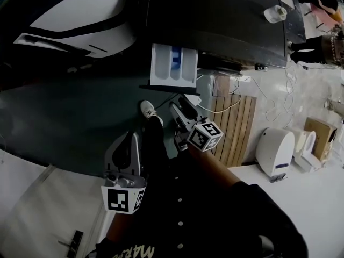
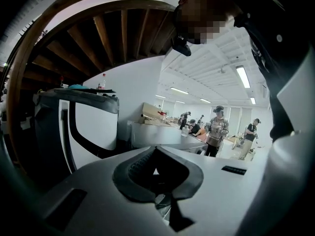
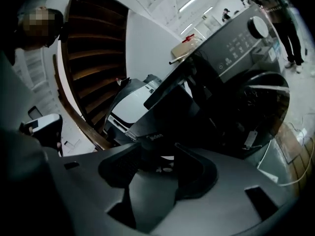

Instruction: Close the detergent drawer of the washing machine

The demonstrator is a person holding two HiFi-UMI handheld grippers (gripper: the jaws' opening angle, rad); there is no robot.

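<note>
The washing machine [image 1: 226, 15] is dark, and its white detergent drawer [image 1: 173, 64] with a blue compartment stands pulled out from the front. In the right gripper view the drawer's dark front panel [image 3: 165, 119] juts toward me, left of the control panel with its dial [image 3: 258, 27]. My right gripper [image 1: 178, 103] hangs below the drawer in the head view, open and apart from it; nothing sits between its pads [image 3: 115, 168]. My left gripper [image 1: 130, 138] is lower and further left, shut on nothing, its tips meeting [image 2: 155, 151]. It faces away from the drawer, toward a white machine [image 2: 86, 127].
A white shoe [image 1: 150, 110] stands on the floor under the drawer. A wooden slatted board [image 1: 236, 128], white appliances [image 1: 274, 149], a cardboard box [image 1: 320, 133] and loose cables lie to the right. A cup [image 1: 275, 13] sits on the machine top. Several people [image 2: 217, 134] stand in the background.
</note>
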